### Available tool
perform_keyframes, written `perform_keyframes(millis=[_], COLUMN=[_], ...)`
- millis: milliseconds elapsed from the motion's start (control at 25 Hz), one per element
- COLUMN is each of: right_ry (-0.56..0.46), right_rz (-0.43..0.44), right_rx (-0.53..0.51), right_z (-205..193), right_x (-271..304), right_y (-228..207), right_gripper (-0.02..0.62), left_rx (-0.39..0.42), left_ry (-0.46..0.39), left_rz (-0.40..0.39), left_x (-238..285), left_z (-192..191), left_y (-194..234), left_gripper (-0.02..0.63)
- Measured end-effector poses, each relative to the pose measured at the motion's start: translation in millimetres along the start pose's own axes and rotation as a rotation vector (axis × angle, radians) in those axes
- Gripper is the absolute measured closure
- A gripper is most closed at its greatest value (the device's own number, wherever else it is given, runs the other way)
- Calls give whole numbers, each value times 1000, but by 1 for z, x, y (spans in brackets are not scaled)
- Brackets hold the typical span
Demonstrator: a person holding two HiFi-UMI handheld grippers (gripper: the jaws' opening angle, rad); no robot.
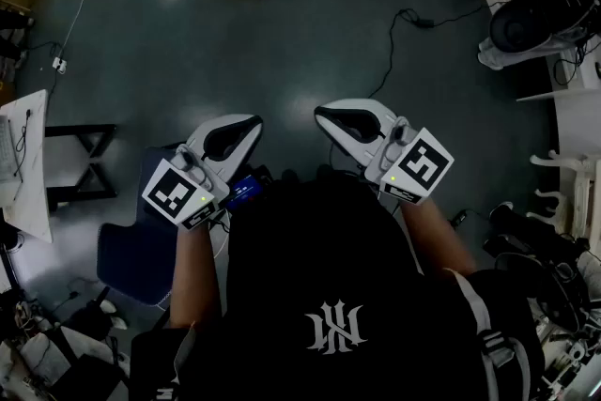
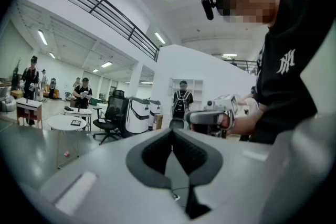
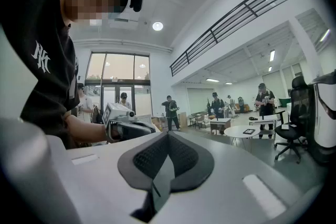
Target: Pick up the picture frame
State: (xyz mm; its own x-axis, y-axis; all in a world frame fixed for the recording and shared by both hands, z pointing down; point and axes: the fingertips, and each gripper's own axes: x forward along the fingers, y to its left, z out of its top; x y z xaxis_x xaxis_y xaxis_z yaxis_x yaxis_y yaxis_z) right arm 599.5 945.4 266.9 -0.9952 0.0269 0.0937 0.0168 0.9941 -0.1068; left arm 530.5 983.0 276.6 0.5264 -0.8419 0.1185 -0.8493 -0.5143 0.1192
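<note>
Dark floor [image 1: 282, 42]; L gripper [image 1: 250, 121] & R gripper [image 1: 321, 113] side by side, jaws pressed together, empty.

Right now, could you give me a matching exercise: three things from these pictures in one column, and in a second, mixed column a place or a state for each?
Things:
1. left gripper
2. round white table
3. black cable

Places or states:
A. lies on the dark floor
B. stands beside a black office chair
C. shut, with nothing between its jaws

Pairs: 1-C, 2-B, 3-A.
</note>
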Motion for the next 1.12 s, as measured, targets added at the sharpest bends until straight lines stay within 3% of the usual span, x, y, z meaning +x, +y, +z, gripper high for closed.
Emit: perform_keyframes(millis=[160, 400, 640, 840, 1000, 1120], right_ry=[2, -48, -38, -11, -50, -97], right_rz=[-27, -48, -72, -91, -45, 16], right_rx=[16, 21, 64, 126, 205, 230], right_z=[1, 10, 9, -10, -15, -8], right_x=[26, 64, 57, 55, 72, 84], right_y=[3, 10, -6, -48, -86, -127], right_gripper=[600, 600, 596, 597, 597, 597], left_rx=[-36, -33, -78, -75, -159, -154], left_ry=[21, -43, 14, -76, -46, -28], left_rz=[21, -20, -40, -70, -126, -125], left_x=[-21, -46, -23, 7, 32, 63], left_z=[0, -1, -11, -2, -12, -13], left_y=[23, 50, 69, 90, 107, 133], left_gripper=[603, 603, 603, 603, 604, 604])
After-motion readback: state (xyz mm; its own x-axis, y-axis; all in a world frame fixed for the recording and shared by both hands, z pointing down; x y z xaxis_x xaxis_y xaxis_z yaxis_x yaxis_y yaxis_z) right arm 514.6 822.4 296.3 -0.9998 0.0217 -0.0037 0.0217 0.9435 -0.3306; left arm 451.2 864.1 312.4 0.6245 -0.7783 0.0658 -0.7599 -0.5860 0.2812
